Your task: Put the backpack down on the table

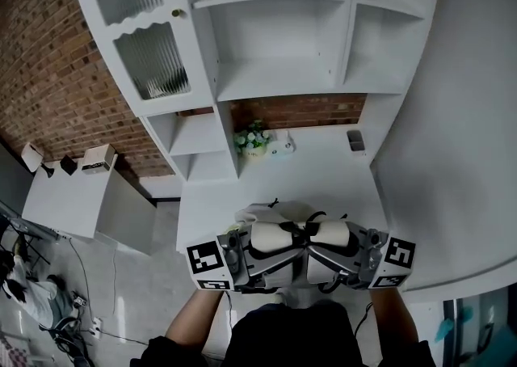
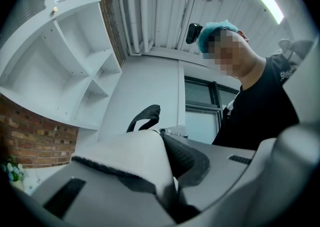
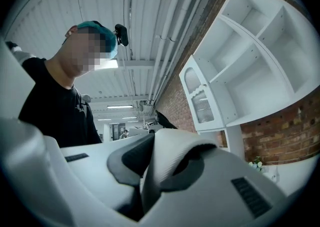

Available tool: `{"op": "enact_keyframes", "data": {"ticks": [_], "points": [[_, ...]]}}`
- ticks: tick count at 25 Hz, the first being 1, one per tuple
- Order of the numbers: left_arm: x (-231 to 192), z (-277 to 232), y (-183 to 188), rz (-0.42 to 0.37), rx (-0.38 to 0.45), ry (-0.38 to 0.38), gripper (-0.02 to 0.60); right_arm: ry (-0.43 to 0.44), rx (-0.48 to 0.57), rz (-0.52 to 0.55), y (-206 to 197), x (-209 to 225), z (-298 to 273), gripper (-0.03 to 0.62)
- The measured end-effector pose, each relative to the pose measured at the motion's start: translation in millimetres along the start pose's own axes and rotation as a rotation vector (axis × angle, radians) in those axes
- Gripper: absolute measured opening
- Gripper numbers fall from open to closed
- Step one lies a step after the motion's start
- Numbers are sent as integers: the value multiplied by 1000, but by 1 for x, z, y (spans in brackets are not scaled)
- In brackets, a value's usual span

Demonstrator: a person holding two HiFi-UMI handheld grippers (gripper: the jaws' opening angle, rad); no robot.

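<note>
**Backpack carried over the table, not yet set down**

The left gripper (image 2: 167, 193) was clamped on a cream padded shoulder strap edged in black binding (image 2: 132, 156); its two grey jaws pinched the folded fabric with no gap showing. The right gripper (image 3: 142, 191) was closed the same way on the second cream strap (image 3: 172, 153). In the head view both tools sat side by side, jaws turned toward each other. The straps bunched between them, and the cream fabric backpack with black trim (image 1: 260, 213) hung just beyond the jaws. A black webbing carry loop (image 2: 145, 116) stood up past the left jaws.

The backpack was above the near edge of the flat white table (image 1: 323, 175), and I could not tell whether its base touched the surface. By my reading this was the carry step. The next move called for lowering both grippers evenly until the bag rested, then letting go of both straps.

Further back on the table stood a small pot of pale flowers (image 1: 253, 141) and a small dark object (image 1: 355, 141), under the white open-shelf cabinet (image 1: 283, 34).

No brand or label could be read. The marker cubes bore only square patterns, and the print on the person's dark shirt (image 2: 287, 73) was too blurred to make out
</note>
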State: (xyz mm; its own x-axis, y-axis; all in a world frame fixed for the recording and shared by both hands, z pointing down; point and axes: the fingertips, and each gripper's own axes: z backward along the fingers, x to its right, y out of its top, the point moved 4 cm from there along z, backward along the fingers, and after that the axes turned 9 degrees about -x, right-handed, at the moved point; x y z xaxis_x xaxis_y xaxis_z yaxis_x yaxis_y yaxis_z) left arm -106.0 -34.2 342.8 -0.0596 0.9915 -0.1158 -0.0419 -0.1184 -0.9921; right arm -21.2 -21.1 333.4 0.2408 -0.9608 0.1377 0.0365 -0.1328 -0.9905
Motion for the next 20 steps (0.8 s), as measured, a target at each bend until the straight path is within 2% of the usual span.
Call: {"op": "enact_keyframes", "data": {"ticks": [8,20], "points": [[-23,21,1,8,17,16,52,-34,-15,-27,0,24,-25,51],[-49,31,4,21,45,21,52,12,-30,10,5,46,-40,51]]}}
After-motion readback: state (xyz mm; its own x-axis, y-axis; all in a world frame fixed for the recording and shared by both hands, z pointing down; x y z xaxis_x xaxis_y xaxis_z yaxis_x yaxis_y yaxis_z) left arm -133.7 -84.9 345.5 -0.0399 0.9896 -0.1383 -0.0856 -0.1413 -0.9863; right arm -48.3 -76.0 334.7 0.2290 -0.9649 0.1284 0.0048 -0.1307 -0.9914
